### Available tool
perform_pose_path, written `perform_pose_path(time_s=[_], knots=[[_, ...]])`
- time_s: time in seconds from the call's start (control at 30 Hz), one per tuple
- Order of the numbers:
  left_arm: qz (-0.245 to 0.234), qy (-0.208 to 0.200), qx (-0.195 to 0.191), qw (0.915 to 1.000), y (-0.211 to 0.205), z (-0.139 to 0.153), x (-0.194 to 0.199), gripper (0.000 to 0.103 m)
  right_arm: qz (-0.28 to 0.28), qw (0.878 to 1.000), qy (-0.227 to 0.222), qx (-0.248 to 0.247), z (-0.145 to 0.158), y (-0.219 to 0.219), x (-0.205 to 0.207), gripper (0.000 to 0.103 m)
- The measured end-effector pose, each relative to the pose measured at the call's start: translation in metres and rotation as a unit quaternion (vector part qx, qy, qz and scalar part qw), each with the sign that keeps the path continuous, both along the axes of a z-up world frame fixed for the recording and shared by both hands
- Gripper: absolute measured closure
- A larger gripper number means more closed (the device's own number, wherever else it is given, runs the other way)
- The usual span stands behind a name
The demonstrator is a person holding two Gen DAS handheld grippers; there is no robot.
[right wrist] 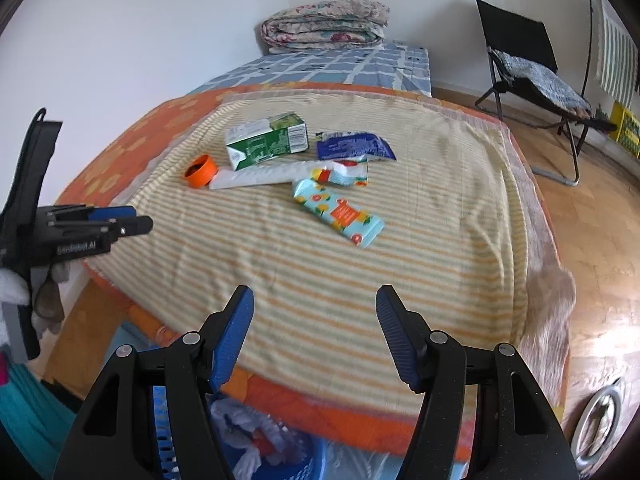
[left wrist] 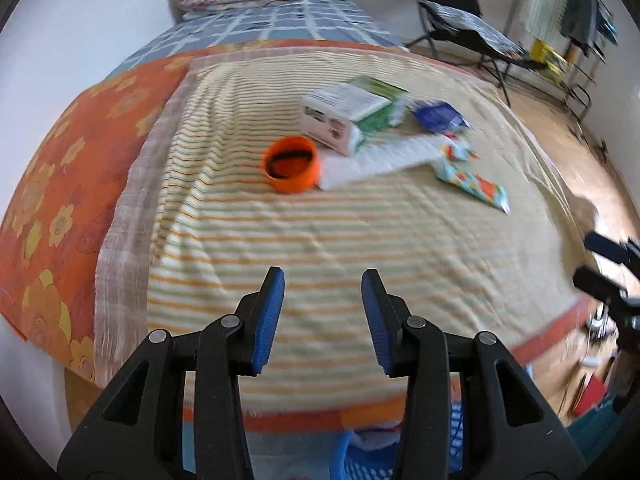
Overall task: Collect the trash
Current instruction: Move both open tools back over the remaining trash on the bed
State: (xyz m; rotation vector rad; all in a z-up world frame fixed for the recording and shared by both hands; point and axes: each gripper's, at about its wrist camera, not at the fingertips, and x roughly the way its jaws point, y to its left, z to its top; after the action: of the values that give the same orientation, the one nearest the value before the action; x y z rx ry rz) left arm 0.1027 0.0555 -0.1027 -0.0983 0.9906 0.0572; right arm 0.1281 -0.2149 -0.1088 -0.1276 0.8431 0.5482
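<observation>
Now, bed: striped yellow blanket (right wrist: 320, 264) carries the trash, far centre.
Bin: blue plastic basket (right wrist: 280, 456) near, below edge.
Carton: green-white box (right wrist: 266, 146), take first.
Left gripper (left wrist: 323, 320): wide, empty.
Right gripper (right wrist: 316, 332): wide, empty.

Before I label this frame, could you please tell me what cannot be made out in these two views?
- Blue basket: right wrist view, contents mostly hidden by the bed edge and the right gripper.
- Green carton: left wrist view, print lost to motion blur.
- Orange cap: dark marks inside too small to read.
- White wrapper: one end hidden under the patterned packets.
- Left gripper: seen side-on, jaw gap unclear there.
</observation>
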Motion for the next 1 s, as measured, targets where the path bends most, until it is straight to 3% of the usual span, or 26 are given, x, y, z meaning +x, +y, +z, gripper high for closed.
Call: perform_pose_path(time_s=[0.2,0.6,1.0], knots=[[0.012,-0.002,-0.01,0.9999,0.011,-0.004,0.033,0.062,-0.006,1.0,-0.006,-0.003,-0.001,0.008,0.023,0.04],[-0.007,0.036,0.059,0.9976,0.001,-0.038,0.08,0.062,-0.037,0.996,0.056,0.051,-0.017,0.004,0.053,0.04],[0.026,0.008,0.086,0.9959,0.02,-0.033,0.093,0.057,-0.058,0.989,0.103,0.084,-0.029,-0.001,0.072,0.04]])
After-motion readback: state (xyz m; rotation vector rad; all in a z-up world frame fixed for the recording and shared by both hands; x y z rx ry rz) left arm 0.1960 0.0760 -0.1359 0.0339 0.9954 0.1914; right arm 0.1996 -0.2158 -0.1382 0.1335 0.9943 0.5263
